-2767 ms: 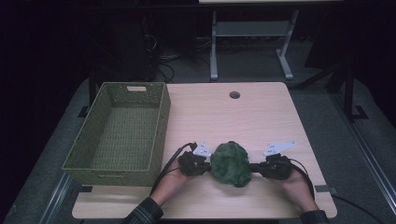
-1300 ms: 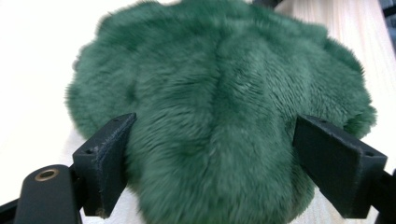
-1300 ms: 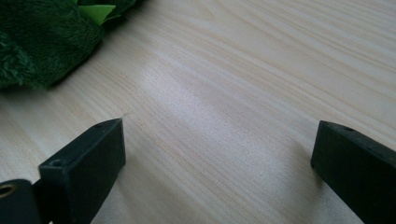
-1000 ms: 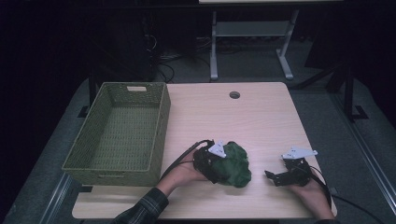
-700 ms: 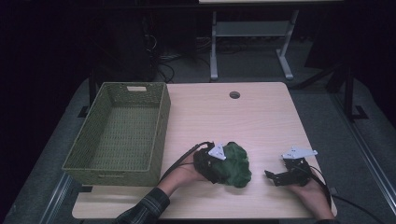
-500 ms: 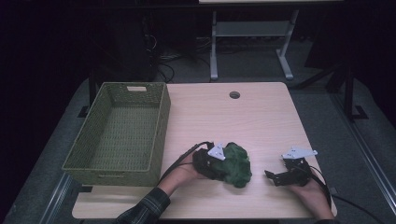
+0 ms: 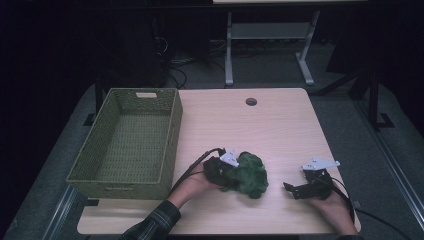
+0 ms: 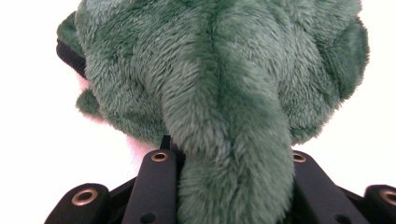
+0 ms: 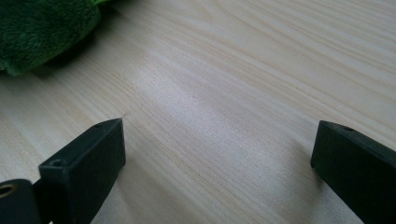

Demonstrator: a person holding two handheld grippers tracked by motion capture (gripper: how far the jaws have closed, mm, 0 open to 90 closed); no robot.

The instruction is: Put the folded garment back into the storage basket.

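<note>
A green plush toy lies on the wooden table near its front edge. My left gripper reaches into the toy from the left. Its jaws have just been closing, and in the left gripper view a thick fold of the plush is squeezed between them, so the left gripper is shut on it. My right gripper rests on the table to the right of the toy, apart from it. In the right gripper view it is open over bare wood, with the plush at the top left corner.
A green woven basket stands empty at the table's left side, close to my left hand. A round cable hole sits near the far edge. A metal stand is on the floor behind the table.
My right gripper has drawn away from the plush to the right and stays there. The left gripper has moved onto the plush and pinched it, and the toy looks slightly more bunched.
</note>
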